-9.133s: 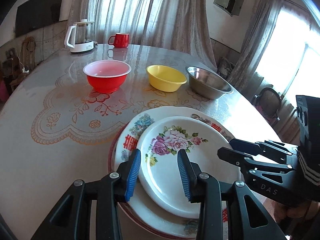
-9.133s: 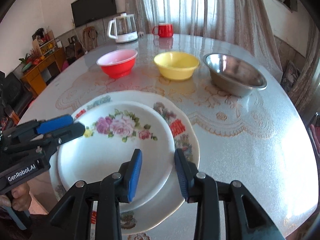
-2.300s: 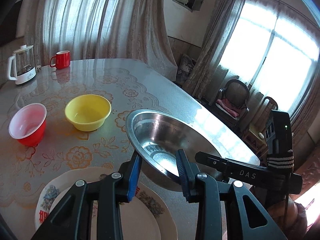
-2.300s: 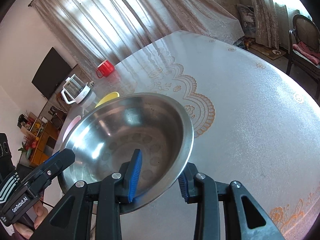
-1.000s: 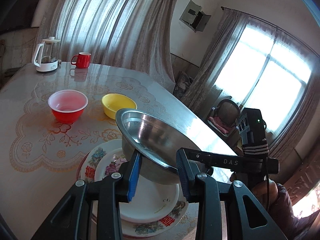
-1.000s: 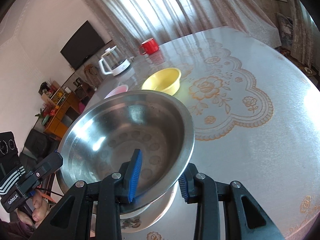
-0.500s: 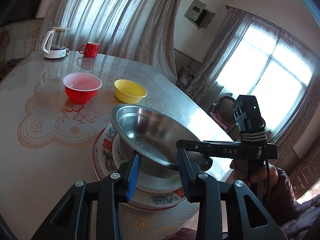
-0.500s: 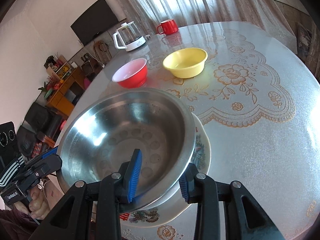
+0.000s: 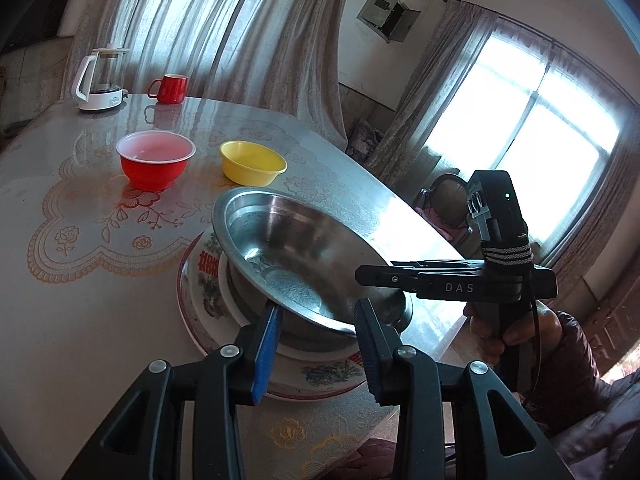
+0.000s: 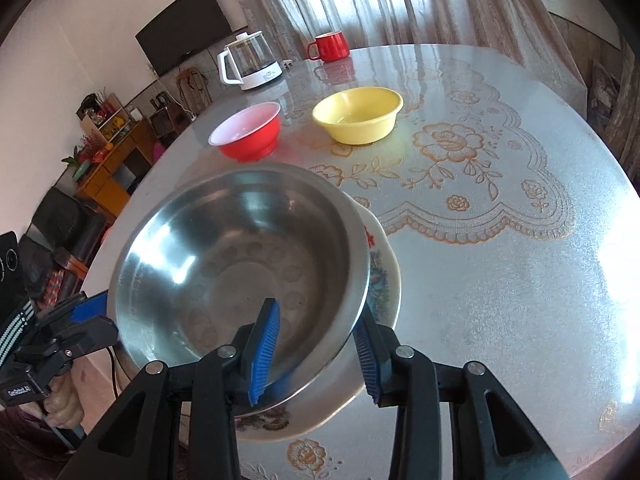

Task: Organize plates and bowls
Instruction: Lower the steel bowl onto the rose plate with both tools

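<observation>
A steel bowl [image 9: 288, 248] [image 10: 240, 272] sits on the stacked floral plates [image 9: 200, 280] [image 10: 384, 280] near the table's front edge. My left gripper [image 9: 318, 332] has its jaws around the bowl's near rim, one finger under, one over. My right gripper [image 10: 320, 344] grips the opposite rim, one blue pad inside the bowl, one outside. Each gripper shows in the other's view: the right one [image 9: 376, 276] and the left one [image 10: 88, 312]. A red bowl [image 9: 155, 160] [image 10: 250, 132] and a yellow bowl [image 9: 253, 162] [image 10: 358, 114] stand farther back.
A glass kettle [image 9: 100, 80] [image 10: 250, 62] and a red mug [image 9: 170, 88] [image 10: 330, 46] stand at the table's far side. The table [image 9: 80, 300] [image 10: 520, 260] has a lace-pattern cover. A chair [image 9: 448, 200] stands by the window.
The steel bowl, carried by both grippers from the back right, has come down over the plate stack and now sits lower on it than half a second ago.
</observation>
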### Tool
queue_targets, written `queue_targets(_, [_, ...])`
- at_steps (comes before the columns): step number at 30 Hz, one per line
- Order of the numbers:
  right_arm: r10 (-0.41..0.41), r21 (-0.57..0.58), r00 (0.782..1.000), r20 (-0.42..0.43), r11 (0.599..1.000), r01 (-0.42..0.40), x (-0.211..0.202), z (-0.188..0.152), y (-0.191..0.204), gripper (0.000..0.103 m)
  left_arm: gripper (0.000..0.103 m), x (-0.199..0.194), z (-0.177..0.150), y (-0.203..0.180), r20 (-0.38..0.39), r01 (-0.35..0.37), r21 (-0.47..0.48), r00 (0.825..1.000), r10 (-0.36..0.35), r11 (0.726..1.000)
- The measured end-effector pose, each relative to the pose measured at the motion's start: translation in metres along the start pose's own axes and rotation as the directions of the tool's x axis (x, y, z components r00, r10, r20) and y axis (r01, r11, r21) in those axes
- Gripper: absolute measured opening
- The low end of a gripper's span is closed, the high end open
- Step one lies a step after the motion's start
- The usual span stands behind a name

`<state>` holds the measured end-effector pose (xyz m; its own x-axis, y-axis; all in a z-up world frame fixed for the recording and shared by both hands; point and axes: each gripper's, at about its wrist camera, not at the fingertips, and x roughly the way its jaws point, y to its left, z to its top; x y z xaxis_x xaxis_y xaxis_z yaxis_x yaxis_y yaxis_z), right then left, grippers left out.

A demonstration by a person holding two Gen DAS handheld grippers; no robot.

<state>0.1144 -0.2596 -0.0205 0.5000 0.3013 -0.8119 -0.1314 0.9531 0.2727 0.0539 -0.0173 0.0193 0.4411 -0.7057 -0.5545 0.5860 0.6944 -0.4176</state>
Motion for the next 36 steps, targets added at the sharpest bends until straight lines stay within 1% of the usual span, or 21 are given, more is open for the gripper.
queue_targets(3, [0.003, -0.004, 1.000, 0.002, 1.000, -0.003, -0.002, -0.003, -0.002, 0.034, 0.037, -0.001, -0.001, 0.003, -0.008, 0.011, -0.008, 1.000, -0.011, 1.000])
queue_targets(5, [-0.003, -0.006, 1.000, 0.003, 1.000, 0.003, -0.003, -0.004, -0.002, 0.033, 0.037, -0.007, -0.002, 0.007, 0.003, 0.028, -0.010, 1.000, -0.028, 1.000])
queue_targets(7, [-0.006, -0.009, 1.000, 0.009, 1.000, 0.006, -0.005, -0.004, -0.003, 0.032, 0.037, -0.014, -0.001, 0.013, 0.020, 0.034, -0.024, 0.999, -0.034, 0.999])
queue_targets(9, [-0.006, -0.003, 1.000, 0.014, 1.000, 0.006, -0.006, -0.003, -0.005, 0.032, 0.037, -0.020, 0.001, 0.022, 0.046, 0.048, -0.060, 0.998, -0.046, 0.997])
queue_targets(11, [-0.012, 0.000, 1.000, 0.011, 1.000, 0.012, -0.006, -0.002, -0.006, 0.032, 0.037, -0.024, 0.006, 0.029, 0.070, 0.035, -0.089, 0.997, -0.029, 0.995])
queue_targets(13, [-0.012, 0.002, 1.000, 0.005, 1.000, 0.012, -0.005, -0.002, -0.006, 0.032, 0.038, -0.022, 0.011, 0.035, 0.080, 0.007, -0.106, 0.997, 0.002, 0.994])
queue_targets(16, [0.001, -0.004, 1.000, 0.007, 1.000, -0.001, -0.005, -0.003, -0.003, 0.032, 0.038, -0.011, 0.018, 0.042, 0.066, -0.043, -0.137, 0.996, 0.052, 0.990])
queue_targets(19, [0.018, -0.012, 1.000, 0.021, 1.000, -0.018, -0.007, -0.004, 0.000, 0.032, 0.040, 0.003, 0.021, 0.040, 0.041, -0.107, -0.117, 0.993, 0.112, 0.987])
queue_targets(22, [0.027, -0.058, 0.999, 0.018, 0.998, -0.026, -0.006, -0.006, 0.008, 0.031, 0.040, 0.015, 0.021, 0.035, 0.014, -0.130, -0.098, 0.991, 0.132, 0.987])
queue_targets(23, [0.021, -0.073, 1.000, 0.014, 0.997, -0.020, -0.005, -0.007, 0.010, 0.031, 0.041, 0.017, 0.020, 0.032, 0.017, -0.149, -0.088, 0.988, 0.151, 0.985])
queue_targets(24, [0.013, -0.078, 1.000, 0.011, 0.997, -0.012, -0.004, -0.008, 0.011, 0.031, 0.041, 0.018, 0.020, 0.030, 0.015, -0.164, -0.078, 0.986, 0.165, 0.983])
queue_targets(26, [0.021, -0.063, 1.000, 0.014, 0.998, -0.020, -0.004, -0.007, 0.007, 0.031, 0.044, 0.019, 0.020, 0.029, 0.009, -0.182, -0.074, 0.983, 0.183, 0.981])
queue_targets(27, [0.025, -0.057, 1.000, 0.014, 0.998, -0.024, -0.005, -0.006, 0.005, 0.031, 0.046, 0.020, 0.020, 0.029, 0.006, -0.196, -0.073, 0.980, 0.197, 0.978])
queue_targets(31, [0.071, -0.016, 0.997, 0.020, 0.997, -0.070, -0.008, -0.005, -0.001, 0.033, 0.046, 0.019, 0.021, 0.034, 0.003, -0.253, -0.082, 0.967, 0.255, 0.964])
queue_targets(34, [0.079, 0.011, 0.996, 0.038, 0.997, -0.080, -0.012, -0.004, -0.005, 0.034, 0.047, 0.020, 0.024, 0.041, -0.014, -0.291, -0.105, 0.957, 0.291, 0.951])
queue_targets(36, [0.080, 0.024, 0.995, 0.052, 0.996, -0.081, -0.015, -0.002, -0.008, 0.035, 0.047, 0.020, 0.025, 0.046, -0.027, -0.324, -0.108, 0.946, 0.323, 0.940])
